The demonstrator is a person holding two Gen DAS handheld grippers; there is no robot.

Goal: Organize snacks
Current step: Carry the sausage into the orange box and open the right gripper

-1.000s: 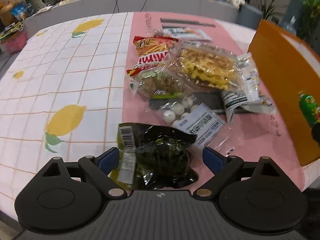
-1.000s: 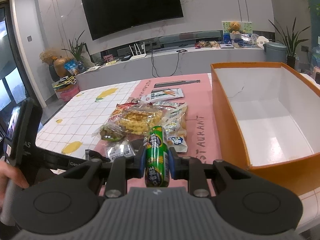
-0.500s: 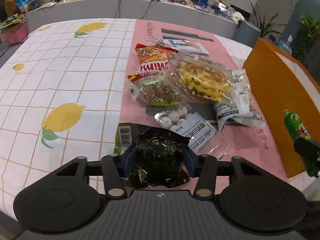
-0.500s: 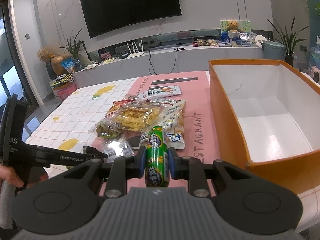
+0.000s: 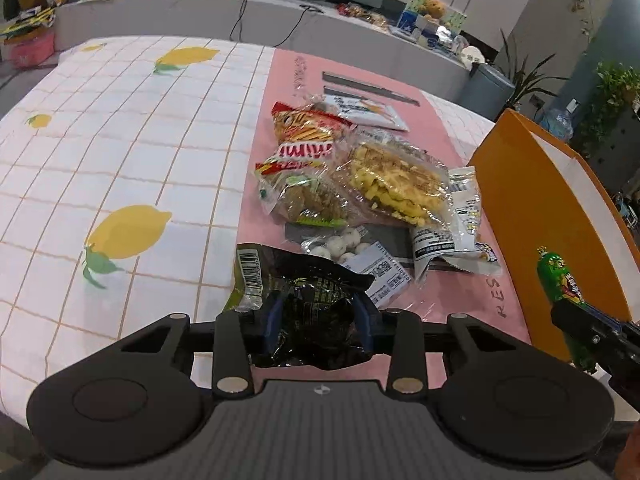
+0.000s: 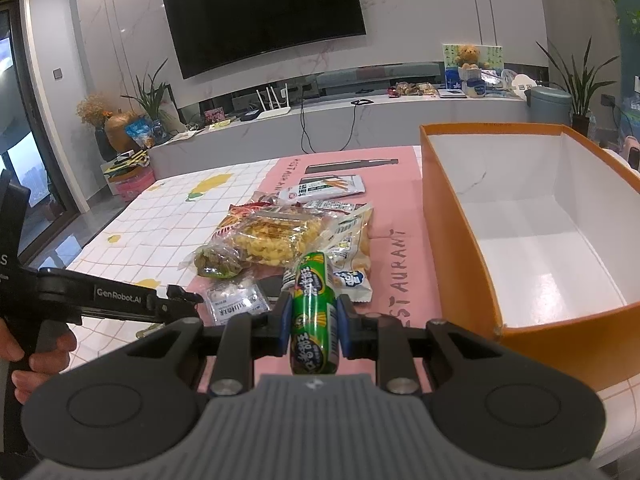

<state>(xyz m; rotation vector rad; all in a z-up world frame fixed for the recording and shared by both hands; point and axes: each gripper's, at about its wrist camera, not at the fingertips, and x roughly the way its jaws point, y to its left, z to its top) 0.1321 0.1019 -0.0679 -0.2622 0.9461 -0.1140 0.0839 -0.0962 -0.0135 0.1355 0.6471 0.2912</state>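
Black crinkly packet (image 5: 316,316) sits between my closing left gripper (image 5: 318,322), while my right gripper (image 6: 313,330) clamps the green tube (image 6: 314,312).

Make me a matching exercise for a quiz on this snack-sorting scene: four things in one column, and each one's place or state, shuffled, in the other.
Things:
1. green tube snack
2. black packet
3. orange box
4. clear bag of yellow snacks

Places or states:
A. open, nothing seen inside it
B. between the closing fingers of the left tool
C. lying in the pile on the pink mat
D. clamped in the right tool

Pairs: 1-D, 2-B, 3-A, 4-C
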